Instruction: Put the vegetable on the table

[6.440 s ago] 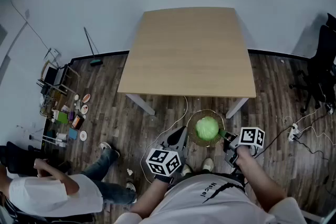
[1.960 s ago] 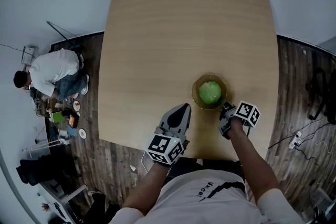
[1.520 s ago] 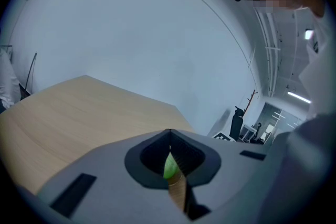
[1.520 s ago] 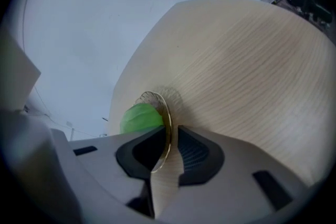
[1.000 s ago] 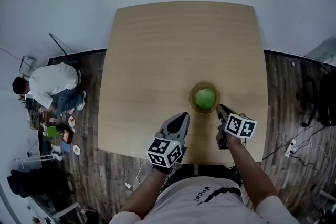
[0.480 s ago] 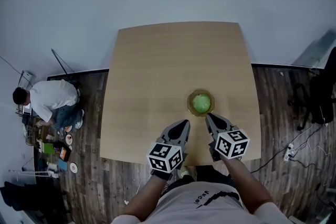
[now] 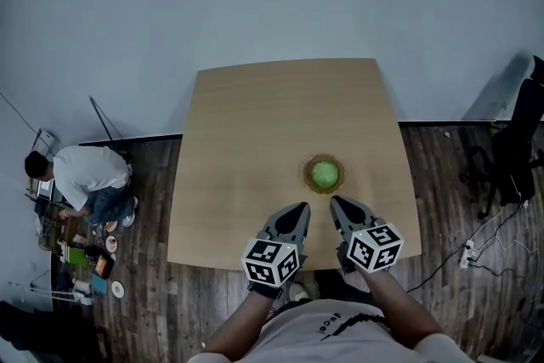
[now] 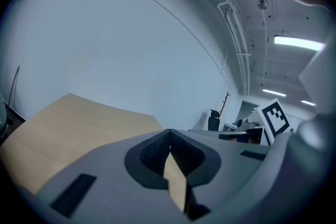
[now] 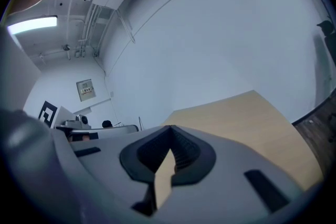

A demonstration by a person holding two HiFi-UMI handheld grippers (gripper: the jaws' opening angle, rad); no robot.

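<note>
Vegetable [image 7: 325, 175] in bowl [image 7: 307, 175] on table [image 7: 255, 132]; left tongs [image 7: 299, 209], right tongs [image 7: 336, 203] just before it.

One table [image 7: 255, 132], one bowl [image 7: 307, 175], one vegetable [image 7: 325, 174], two grippers [image 7: 298, 209] [image 7: 337, 204].

Nothing readable. Small dark print on the white shirt [image 7: 297, 343], too blurred to read. Framed notice [image 9: 85, 89] on the far wall [image 9: 60, 81], too small. Black-and-white square codes, without letters, on left gripper [image 7: 299, 208] and right gripper [image 7: 335, 202] cubes.

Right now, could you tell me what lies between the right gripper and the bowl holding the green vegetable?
Nothing but a stretch of bare wooden table; the head view shows it between the shut right gripper and the bowl.
</note>
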